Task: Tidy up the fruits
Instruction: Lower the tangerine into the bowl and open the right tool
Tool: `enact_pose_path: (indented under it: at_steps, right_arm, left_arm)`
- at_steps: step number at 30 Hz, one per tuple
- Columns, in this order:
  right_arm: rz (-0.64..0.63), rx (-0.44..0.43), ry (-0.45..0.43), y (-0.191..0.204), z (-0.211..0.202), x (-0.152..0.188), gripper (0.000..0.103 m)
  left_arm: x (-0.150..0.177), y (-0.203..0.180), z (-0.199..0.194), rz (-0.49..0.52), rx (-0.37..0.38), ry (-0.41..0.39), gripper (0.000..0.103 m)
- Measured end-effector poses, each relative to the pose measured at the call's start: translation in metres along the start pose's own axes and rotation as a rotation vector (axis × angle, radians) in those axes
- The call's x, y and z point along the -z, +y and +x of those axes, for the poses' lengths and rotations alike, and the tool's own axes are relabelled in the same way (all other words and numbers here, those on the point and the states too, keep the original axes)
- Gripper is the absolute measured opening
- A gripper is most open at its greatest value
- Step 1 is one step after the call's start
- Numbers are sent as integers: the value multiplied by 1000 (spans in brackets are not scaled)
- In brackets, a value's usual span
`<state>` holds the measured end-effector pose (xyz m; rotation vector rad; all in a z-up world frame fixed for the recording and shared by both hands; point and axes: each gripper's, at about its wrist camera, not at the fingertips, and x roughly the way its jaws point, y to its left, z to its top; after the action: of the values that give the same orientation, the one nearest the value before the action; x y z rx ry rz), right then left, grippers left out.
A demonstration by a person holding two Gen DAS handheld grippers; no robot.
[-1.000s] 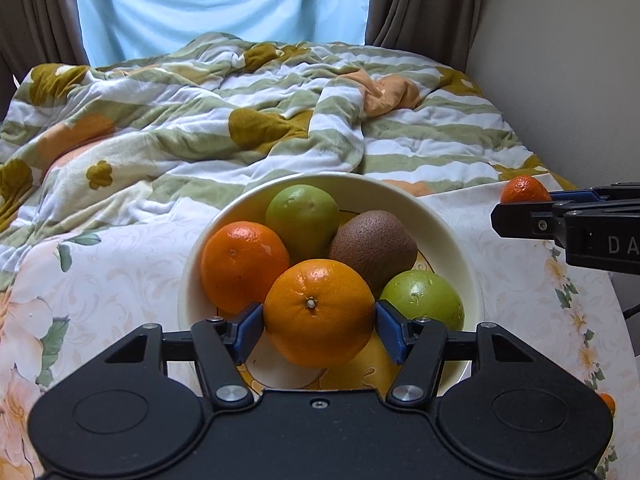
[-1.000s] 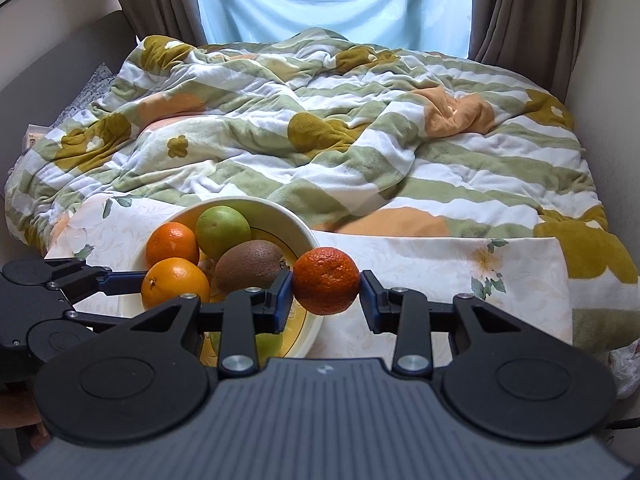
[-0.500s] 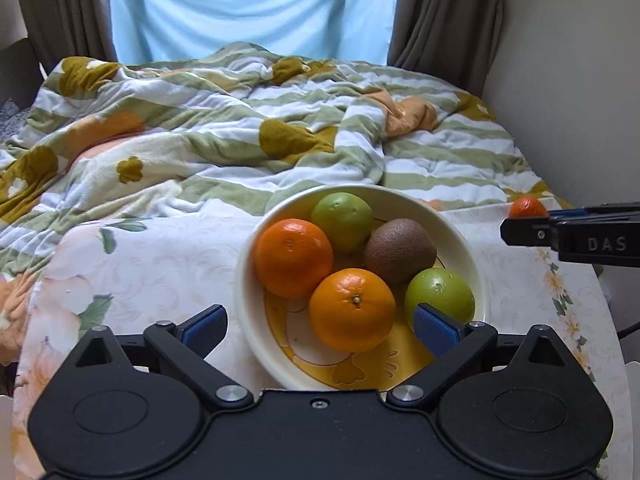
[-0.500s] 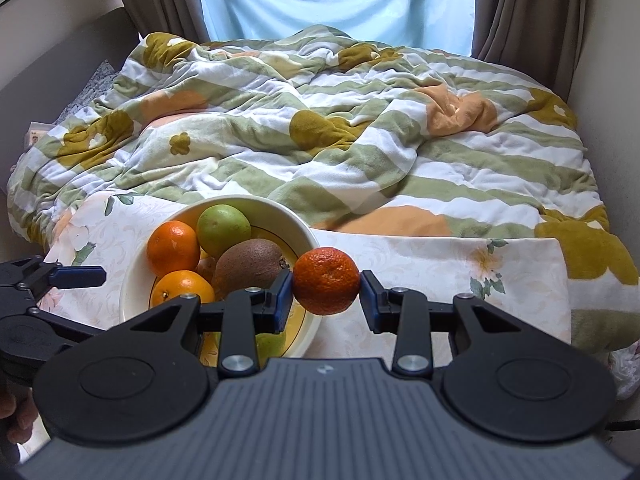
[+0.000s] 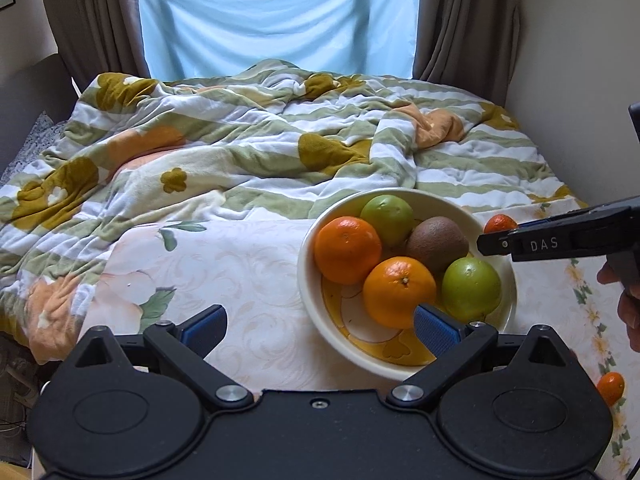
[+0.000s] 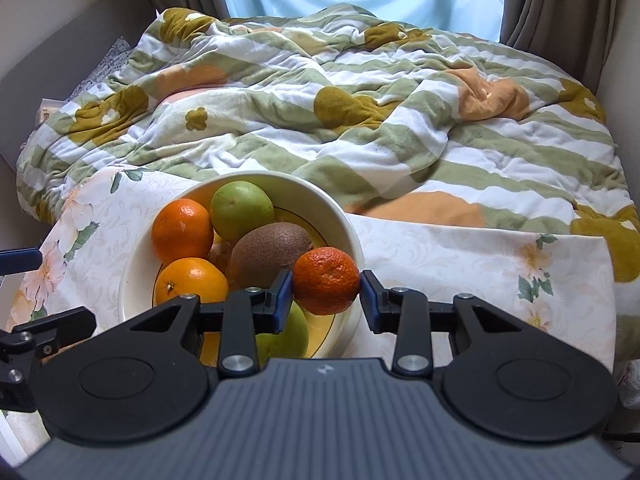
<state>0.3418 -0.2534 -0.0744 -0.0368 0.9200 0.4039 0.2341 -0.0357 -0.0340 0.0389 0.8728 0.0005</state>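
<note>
**Carrying a small mandarin to the bowl's near rim**

Holding the mandarin [image 6: 326, 280] across its widest part, the right gripper [image 6: 325, 295] has a blue pad on each flank of the fruit. The fruit sits over the right-hand rim of the cream bowl [image 6: 344, 216], clear of the cloth.

Handling, as a judgement: light, round, thin loose skin, soft underneath. Squeezes easily; likely to roll once let go. Grip at the equator suits it.

Bowl contents: two oranges [image 6: 182, 230], two green fruits [image 6: 242, 211], one kiwi [image 6: 271, 249]. Little free floor left, so the mandarin probably settles against the kiwi.

Right gripper is level, pointing toward the bed. Left gripper [image 5: 318, 326] is spread wide and empty, low at the bowl's left edge, its right pad [image 5: 434, 330] over the rim.

Another small mandarin [image 5: 610, 388] lies on the cloth, far right.
</note>
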Motion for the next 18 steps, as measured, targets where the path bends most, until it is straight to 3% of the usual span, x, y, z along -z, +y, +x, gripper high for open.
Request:
enact_pose_path:
  at_steps: [4,5,8,11,18]
  right_arm:
    - [1,4,-6,2,0,0,55]
    - [-5,5,-17,2,-1,-1,62]
    - [-13,27,-47,6,-11,-1,103]
    - [-23,59,-117,10,-25,3,103]
    - [-16,69,-133,13,-53,12,103]
  left_arm:
    - [5,4,-5,-11,-13,-4,102]
    - [6,5,-7,-16,-12,-7,102]
    - [8,6,-12,-28,-2,-18,102]
    - [10,3,-17,-29,1,-24,102]
    - [16,-5,-44,-34,18,-57,102]
